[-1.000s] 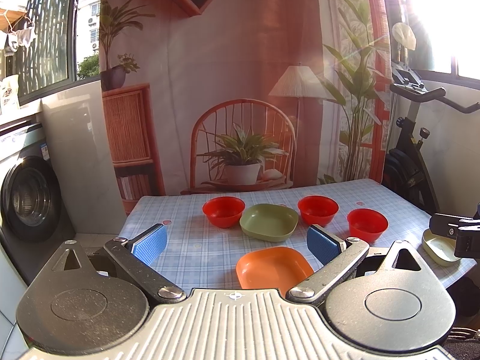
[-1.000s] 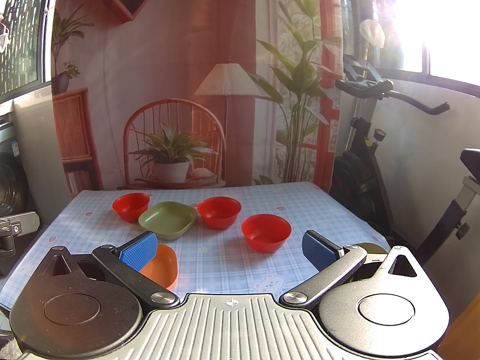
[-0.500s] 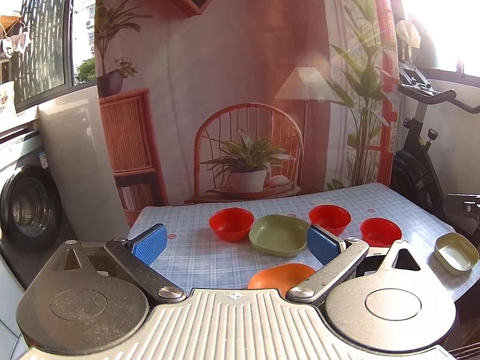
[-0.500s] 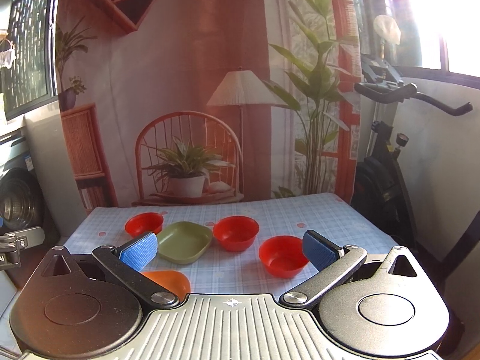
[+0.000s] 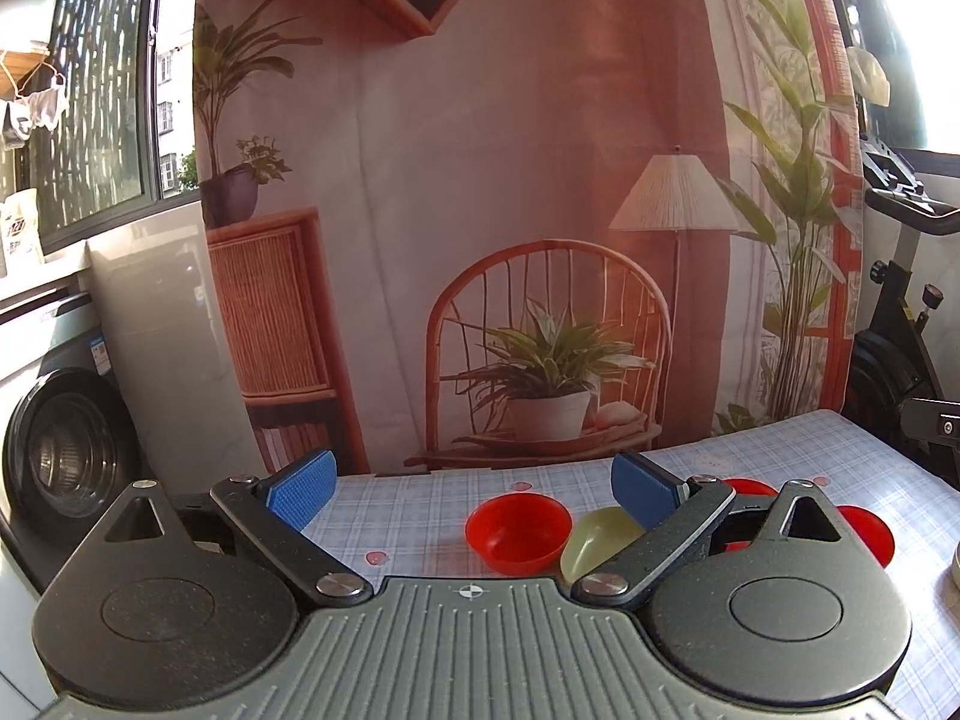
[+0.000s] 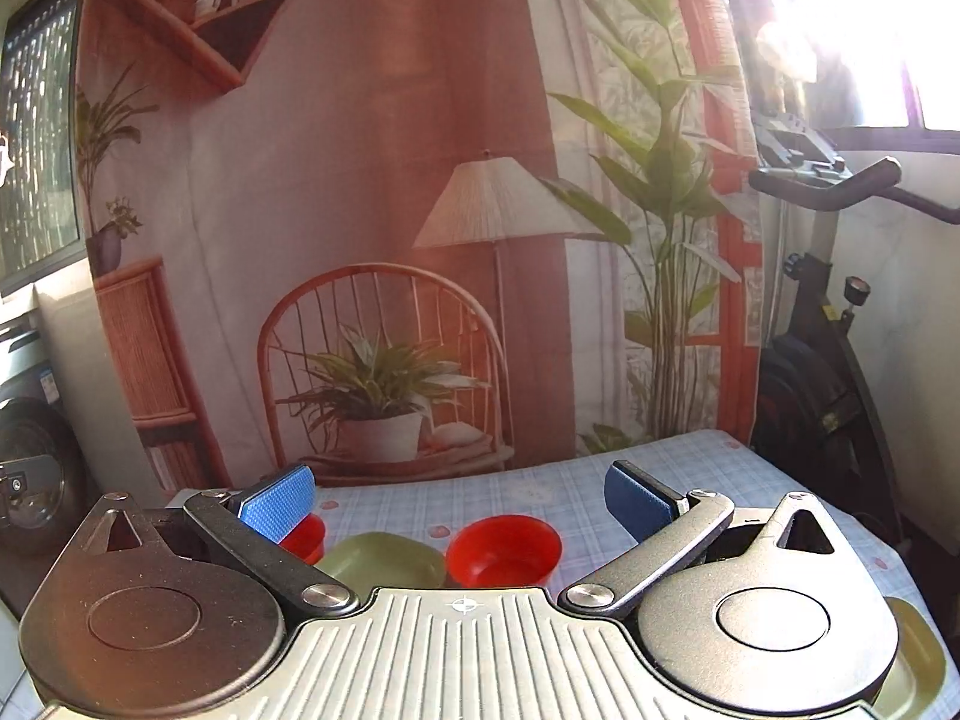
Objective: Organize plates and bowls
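In the left wrist view my left gripper (image 5: 474, 489) is open and empty, above the near edge of a blue checked table (image 5: 420, 510). A red bowl (image 5: 519, 531) stands just beyond it, with a green plate (image 5: 594, 540) to its right and two more red bowls (image 5: 864, 534) partly hidden behind the right finger. In the right wrist view my right gripper (image 6: 459, 495) is open and empty. A red bowl (image 6: 504, 549), the green plate (image 6: 384, 558) and another red bowl (image 6: 306, 534) lie past it. A second green plate (image 6: 918, 654) sits at the lower right.
A printed backdrop (image 5: 540, 210) with a chair and plants hangs behind the table. A washing machine (image 5: 60, 456) stands at the left. An exercise bike (image 6: 828, 330) stands at the right of the table.
Both grippers have tilted up, so the table and dishes have dropped low in both views. The orange plate is hidden below the gripper bodies. Both grippers stay open.
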### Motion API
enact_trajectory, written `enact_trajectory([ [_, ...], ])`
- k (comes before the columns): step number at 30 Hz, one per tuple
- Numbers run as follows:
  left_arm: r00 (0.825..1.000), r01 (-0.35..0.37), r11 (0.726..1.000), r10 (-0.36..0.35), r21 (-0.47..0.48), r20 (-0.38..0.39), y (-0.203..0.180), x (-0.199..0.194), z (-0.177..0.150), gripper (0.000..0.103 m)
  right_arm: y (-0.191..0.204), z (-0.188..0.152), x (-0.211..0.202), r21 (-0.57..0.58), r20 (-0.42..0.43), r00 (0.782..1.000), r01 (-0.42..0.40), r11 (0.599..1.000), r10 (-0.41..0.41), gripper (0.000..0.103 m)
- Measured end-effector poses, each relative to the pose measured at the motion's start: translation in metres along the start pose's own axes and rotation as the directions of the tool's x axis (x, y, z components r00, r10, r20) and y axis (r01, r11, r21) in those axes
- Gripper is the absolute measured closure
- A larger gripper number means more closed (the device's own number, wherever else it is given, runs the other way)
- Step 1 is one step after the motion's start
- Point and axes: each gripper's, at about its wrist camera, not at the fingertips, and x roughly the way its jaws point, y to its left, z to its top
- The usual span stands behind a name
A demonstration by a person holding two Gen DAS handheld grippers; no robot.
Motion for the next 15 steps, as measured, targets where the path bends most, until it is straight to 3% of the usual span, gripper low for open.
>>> enact_trajectory([
  [6,1.0,0.012,1.0,-0.012,-0.006,-0.027,0.003,0.039,0.003,0.007,0.003,-0.007,0.046,-0.006,-0.031,0.999,-0.024,1.0,0.024,0.0],
  [11,0.992,0.048,0.998,-0.052,-0.038,-0.117,0.009,0.073,-0.018,0.013,0.006,-0.025,0.08,-0.001,-0.096,0.994,-0.05,0.999,0.05,0.0],
  [15,0.976,0.065,0.996,-0.076,-0.059,-0.204,0.008,0.098,-0.041,0.018,0.02,-0.044,0.1,-0.084,-0.133,0.991,-0.015,0.996,0.004,0.0],
])
